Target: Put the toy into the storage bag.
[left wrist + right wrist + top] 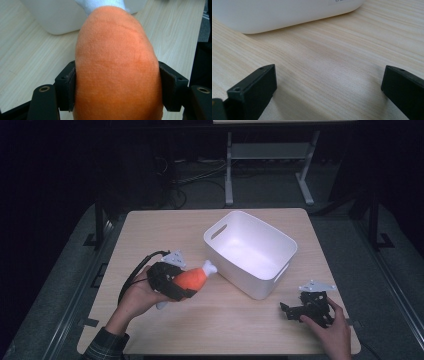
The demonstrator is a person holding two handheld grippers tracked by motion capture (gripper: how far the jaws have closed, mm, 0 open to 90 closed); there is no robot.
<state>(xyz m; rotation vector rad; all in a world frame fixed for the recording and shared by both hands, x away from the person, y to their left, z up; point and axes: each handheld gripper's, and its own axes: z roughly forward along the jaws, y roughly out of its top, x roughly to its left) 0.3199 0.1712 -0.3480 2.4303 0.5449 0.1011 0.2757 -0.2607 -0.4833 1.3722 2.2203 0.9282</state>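
Drumstick toy (pixel 192 279) sits clamped between the left gripper (pixel 172 282) jaws, white bone end aimed at the bin (pixel 250 251) (right gripper (pixel 300 309) gapes, empty).

On the table (pixel 150 227), the bin (pixel 250 251) sits right of centre, the plush drumstick (pixel 192 278) at its lower left, the right gripper (pixel 300 310) at lower right.

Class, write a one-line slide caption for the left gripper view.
The left gripper grips an orange plush drumstick between its jaws, above a wooden table near a white bin.
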